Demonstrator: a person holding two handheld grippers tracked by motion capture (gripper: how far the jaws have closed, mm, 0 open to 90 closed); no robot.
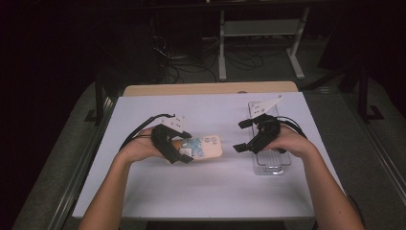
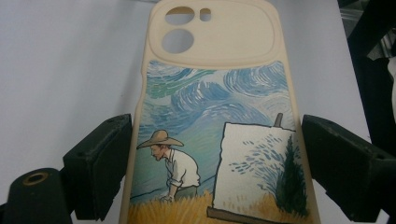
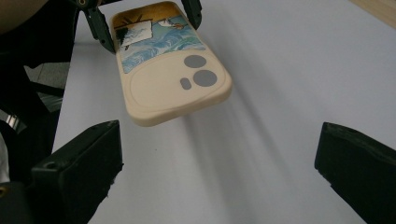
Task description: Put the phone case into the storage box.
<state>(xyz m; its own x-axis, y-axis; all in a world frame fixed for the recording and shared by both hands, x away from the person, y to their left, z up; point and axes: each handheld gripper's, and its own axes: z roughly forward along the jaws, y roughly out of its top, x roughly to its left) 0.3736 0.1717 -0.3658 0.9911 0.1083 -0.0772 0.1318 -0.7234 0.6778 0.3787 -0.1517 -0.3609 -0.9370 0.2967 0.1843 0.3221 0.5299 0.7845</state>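
The left gripper (image 1: 184,146) pinches a cream soft-plastic phone case (image 2: 219,121) by its long edges, fingers (image 2: 100,168) pressed to both sides, holding it lifted just above the white bench (image 1: 215,191). The case bears a painted scene of a straw-hatted figure under swirling blue sky. The right gripper (image 1: 244,135), fingers spread and empty, faces the case's camera end; next it probably must close on that end.

Phone case (image 1: 203,146) on table (image 1: 143,191), left of clear tray (image 1: 270,165).
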